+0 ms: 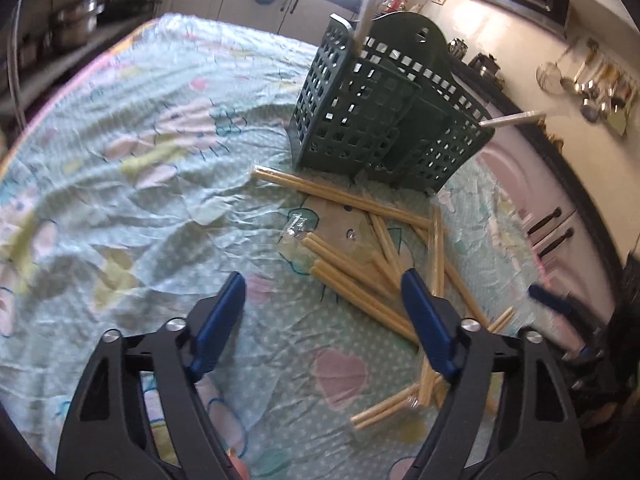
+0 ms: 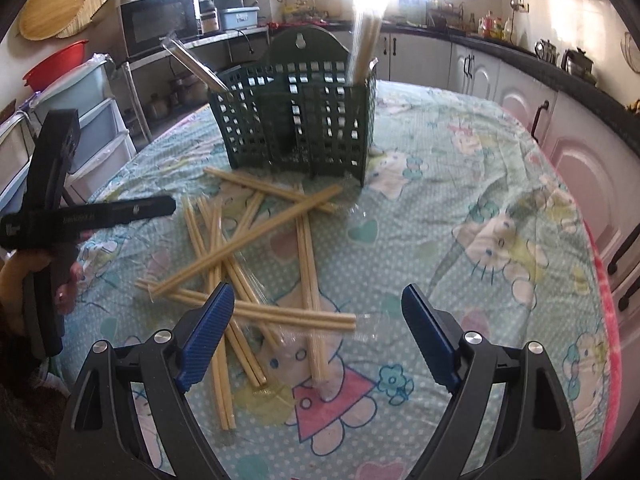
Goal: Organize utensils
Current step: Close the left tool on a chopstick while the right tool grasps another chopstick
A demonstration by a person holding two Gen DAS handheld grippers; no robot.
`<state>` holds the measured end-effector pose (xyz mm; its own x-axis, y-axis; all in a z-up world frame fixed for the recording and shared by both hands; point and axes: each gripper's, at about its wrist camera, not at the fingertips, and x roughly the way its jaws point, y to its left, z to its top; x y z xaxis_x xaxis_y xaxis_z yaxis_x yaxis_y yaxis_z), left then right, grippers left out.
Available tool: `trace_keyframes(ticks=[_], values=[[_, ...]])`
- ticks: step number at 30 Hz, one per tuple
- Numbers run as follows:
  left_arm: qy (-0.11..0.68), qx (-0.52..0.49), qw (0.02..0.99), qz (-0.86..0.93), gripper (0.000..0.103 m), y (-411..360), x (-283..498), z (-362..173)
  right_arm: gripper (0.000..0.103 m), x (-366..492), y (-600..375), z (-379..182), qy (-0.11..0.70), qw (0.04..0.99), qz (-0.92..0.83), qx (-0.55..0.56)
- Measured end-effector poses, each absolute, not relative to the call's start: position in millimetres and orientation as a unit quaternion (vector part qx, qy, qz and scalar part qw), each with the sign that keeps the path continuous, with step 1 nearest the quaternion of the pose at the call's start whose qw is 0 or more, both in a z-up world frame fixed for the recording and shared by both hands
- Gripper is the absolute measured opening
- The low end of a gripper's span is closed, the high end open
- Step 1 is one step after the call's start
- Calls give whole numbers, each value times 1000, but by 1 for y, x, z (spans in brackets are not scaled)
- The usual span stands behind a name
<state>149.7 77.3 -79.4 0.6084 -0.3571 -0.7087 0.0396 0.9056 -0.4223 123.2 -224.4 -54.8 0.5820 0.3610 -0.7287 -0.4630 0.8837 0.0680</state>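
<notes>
A dark green slotted utensil basket [image 1: 360,120] [image 2: 296,120] stands upright on the cartoon-print tablecloth [image 1: 120,160] [image 2: 480,200]. Wrapped chopsticks [image 2: 364,48] stick up from its right compartment, and another wrapped pair [image 2: 196,66] leans out at its left. Several pairs of bamboo chopsticks in clear wrappers [image 1: 352,280] [image 2: 256,232] lie crisscrossed in front of the basket. My left gripper [image 1: 322,276] hangs open above the left edge of the pile, nothing between its pads. My right gripper [image 2: 317,287] is open over the near end of the pile, also holding nothing.
A hand holds the left gripper's black body [image 2: 52,208] at the left of the right wrist view. White cabinets [image 2: 580,152] run along the table's right side. A microwave [image 2: 160,20] and plastic drawers [image 2: 96,128] stand at the back left.
</notes>
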Motion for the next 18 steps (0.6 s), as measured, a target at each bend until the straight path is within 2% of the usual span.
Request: trace_keyframes(ticks=[5,8,12,14,16,18], values=[[435,-231,862,-116,53,84,161,-91,80,128,-230,-61,407,883,231,-45],[432,-255,857,-119,49,88,166,-94,77,135,-238,-65,423,876,231,-9],[432,-274,851,-120,43,94,170,-97,64,146,-247,-72,448,861,238,35],[432,-276,850,-119,36,96,170,-99,58,150,-250,-76,459,853,242,52],[432,-281,849,-119,33,98,169,-100,48,150,-251,-77,463,850,245,61],[432,-286,847,-117,29,100,169,-102,44,151,-254,-79,469,846,246,70]])
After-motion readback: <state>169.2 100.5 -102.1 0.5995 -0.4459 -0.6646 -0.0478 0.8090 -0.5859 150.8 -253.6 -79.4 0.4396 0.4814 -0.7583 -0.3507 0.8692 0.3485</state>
